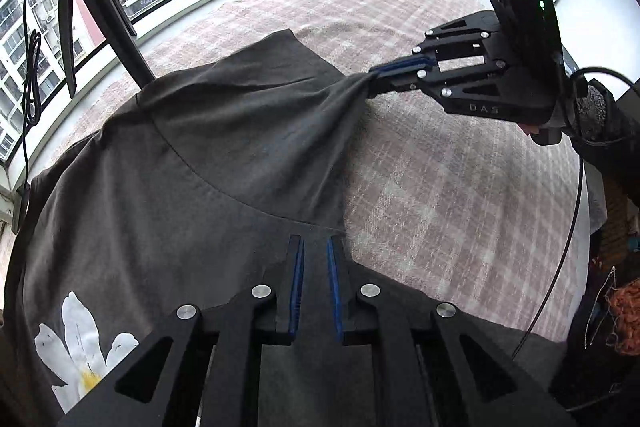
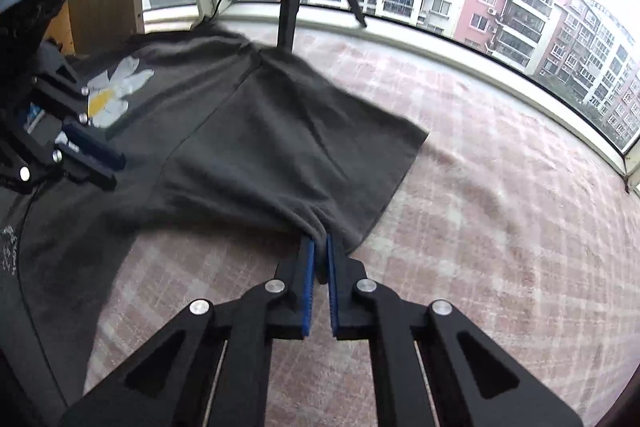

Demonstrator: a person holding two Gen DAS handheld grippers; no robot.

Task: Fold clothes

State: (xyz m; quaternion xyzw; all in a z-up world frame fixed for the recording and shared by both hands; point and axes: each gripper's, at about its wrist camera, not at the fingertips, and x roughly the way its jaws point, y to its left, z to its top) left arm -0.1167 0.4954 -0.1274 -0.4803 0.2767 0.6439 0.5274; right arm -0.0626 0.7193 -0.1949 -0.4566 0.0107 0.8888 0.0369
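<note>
Right wrist view shows my right hand-held gripper clamped on the soft, limp grey T-shirt's sleeve hem, my left hand-held gripper apart beside the daisy print.

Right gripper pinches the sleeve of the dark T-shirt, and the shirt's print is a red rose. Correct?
Not quite. The right gripper does pinch the sleeve of the T-shirt, but the print is a white daisy with a yellow centre, as the right wrist view shows.
</note>
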